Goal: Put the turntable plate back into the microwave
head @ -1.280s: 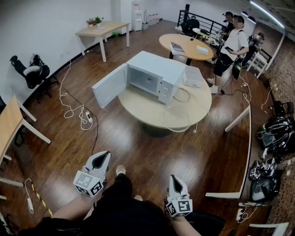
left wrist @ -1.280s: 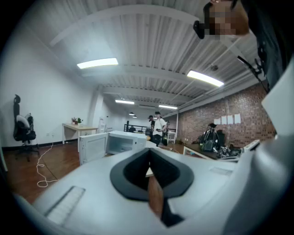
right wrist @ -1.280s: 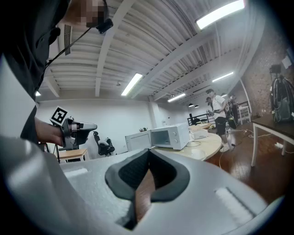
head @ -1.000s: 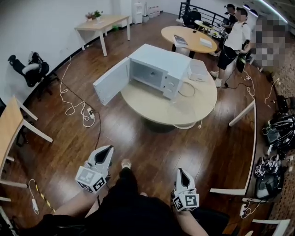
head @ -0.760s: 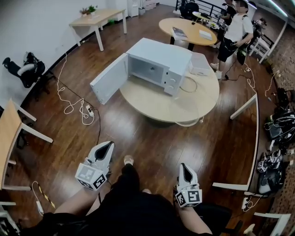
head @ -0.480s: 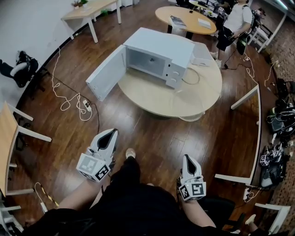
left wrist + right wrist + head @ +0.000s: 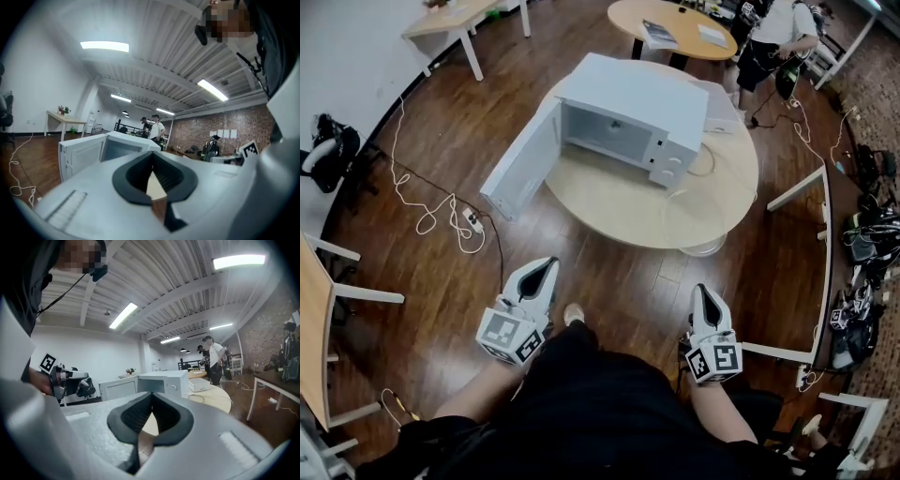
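A boxy white microwave is sitting on the far left part of a round table with a smooth, pale wooden top. Its flat door is hanging wide open to the left, past the table's edge, and the cavity is showing pale grey walls. On the table just right of the microwave's front, a faint, glassy round outline is showing. It looks like the turntable plate lying flat, though it is too clear to make out surely. A thin white cable is snaking over the glossy dark plank floor to the left.

Near the person, well apart from the table, the left tongs and the right tongs are pointing toward the microwave. Each is a smooth light-grey shell with a cube of square markers at its near end. In the left gripper view the ribbed black pads are meeting at their tips, leaving only a teardrop hollow behind them, with nothing gripped. The right tongs are standing the same way in the right gripper view: tips together, empty.
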### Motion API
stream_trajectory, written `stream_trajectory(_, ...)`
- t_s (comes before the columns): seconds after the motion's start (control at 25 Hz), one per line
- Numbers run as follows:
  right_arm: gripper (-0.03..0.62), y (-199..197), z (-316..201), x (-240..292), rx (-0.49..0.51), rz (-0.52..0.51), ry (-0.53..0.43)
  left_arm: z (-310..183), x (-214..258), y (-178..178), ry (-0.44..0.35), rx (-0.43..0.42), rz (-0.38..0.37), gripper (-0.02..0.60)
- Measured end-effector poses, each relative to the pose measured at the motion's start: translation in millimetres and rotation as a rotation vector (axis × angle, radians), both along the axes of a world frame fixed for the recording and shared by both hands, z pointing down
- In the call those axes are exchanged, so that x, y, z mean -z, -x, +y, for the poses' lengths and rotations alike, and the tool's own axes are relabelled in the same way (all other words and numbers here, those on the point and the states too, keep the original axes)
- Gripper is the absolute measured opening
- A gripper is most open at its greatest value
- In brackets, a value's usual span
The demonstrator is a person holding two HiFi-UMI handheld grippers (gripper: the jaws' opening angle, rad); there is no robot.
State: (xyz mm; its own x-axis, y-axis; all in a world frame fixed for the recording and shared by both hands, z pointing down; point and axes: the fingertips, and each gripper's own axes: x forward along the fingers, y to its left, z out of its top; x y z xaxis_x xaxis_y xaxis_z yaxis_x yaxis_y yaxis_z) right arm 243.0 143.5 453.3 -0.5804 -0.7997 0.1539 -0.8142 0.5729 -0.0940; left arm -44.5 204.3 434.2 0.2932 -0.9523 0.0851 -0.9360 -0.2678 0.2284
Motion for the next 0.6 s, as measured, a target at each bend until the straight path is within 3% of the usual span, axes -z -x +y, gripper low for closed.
stream_trajectory(0.6,0.002,81,-33,1,-0.015,0.057,0.008,-80,-2,53,-0.033,-0.160,-0.048,0.006)
